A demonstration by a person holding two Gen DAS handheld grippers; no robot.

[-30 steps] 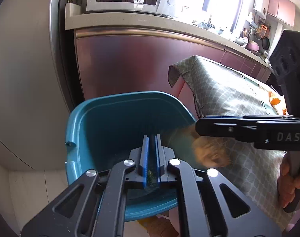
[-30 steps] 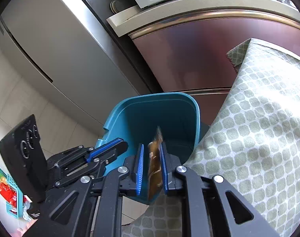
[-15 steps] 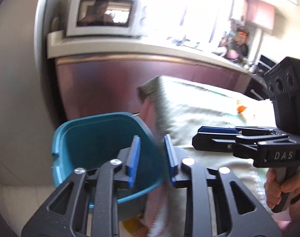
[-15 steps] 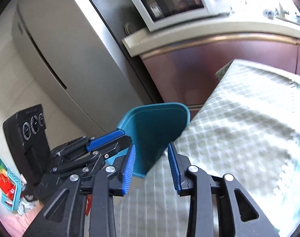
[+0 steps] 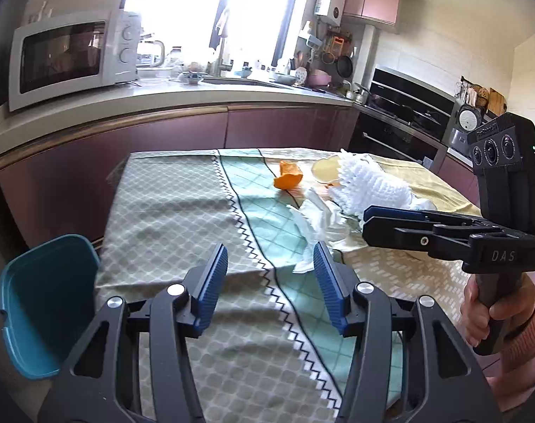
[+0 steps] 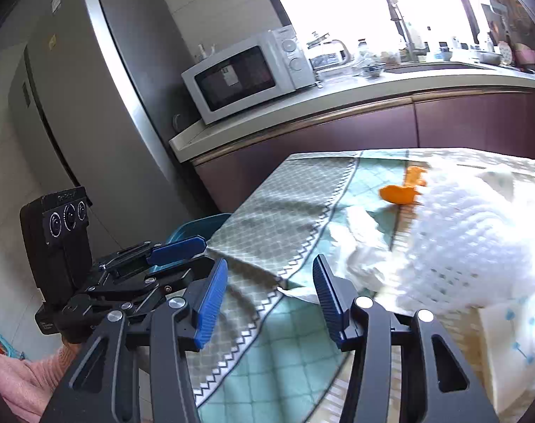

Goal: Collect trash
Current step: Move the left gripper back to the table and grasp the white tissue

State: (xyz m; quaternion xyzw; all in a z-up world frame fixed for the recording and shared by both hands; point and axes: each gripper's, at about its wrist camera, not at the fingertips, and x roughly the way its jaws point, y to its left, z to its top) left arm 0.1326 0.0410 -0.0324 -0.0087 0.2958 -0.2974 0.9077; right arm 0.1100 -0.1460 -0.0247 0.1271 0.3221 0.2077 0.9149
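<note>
1. Left gripper (image 5: 270, 283): jaws opening, nothing between them, over the table (image 5: 168, 211) near its left edge.
2. Right gripper (image 6: 269, 298): jaws opening, empty, beside the crumpled tissue (image 5: 317, 218).
3. Trash: tissue, orange peel (image 5: 288, 179) and white foam net (image 5: 369, 187), clustered mid-table towards the far edge.
4. Teal bin (image 5: 45, 303): off the table's left edge.
5. Advice: pinch the tissue's raised folds, sparing the cloth beneath.

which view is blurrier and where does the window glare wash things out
Right wrist view is blurrier: the white foam net and orange peel smear with motion. Left wrist view is sharp on the peel and crumpled tissue. In both, the window blows out white above the counter.
</note>
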